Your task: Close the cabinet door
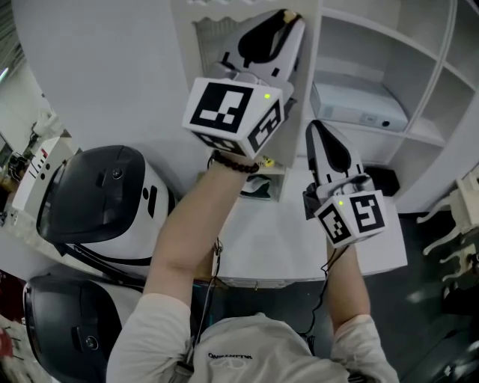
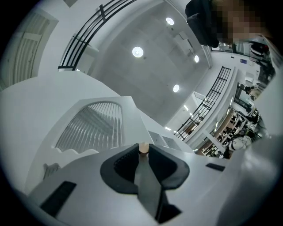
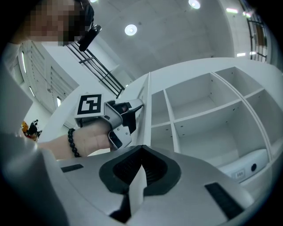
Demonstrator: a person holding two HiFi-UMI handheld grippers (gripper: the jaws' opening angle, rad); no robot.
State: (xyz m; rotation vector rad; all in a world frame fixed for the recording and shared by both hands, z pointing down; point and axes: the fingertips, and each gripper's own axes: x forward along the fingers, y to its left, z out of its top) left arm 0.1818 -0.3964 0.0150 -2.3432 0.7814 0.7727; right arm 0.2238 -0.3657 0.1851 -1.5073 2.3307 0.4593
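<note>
The white cabinet door (image 2: 95,126) with a louvred panel stands open, and the right gripper view shows it edge-on (image 3: 146,106). My left gripper (image 1: 287,21) reaches up to the door's edge, its jaws shut on a small tan knob (image 2: 143,148). In the right gripper view the left gripper (image 3: 121,115) sits against that edge. My right gripper (image 1: 315,129) hovers lower and to the right, in front of the open shelves (image 3: 208,106). Its jaws (image 3: 141,149) meet at the tips with nothing between them.
A white box-like device (image 1: 359,105) lies on a lower cabinet shelf (image 1: 419,135). A white table (image 1: 284,247) stands below the cabinet. Two white and black rounded machines (image 1: 97,194) (image 1: 67,322) stand at the left.
</note>
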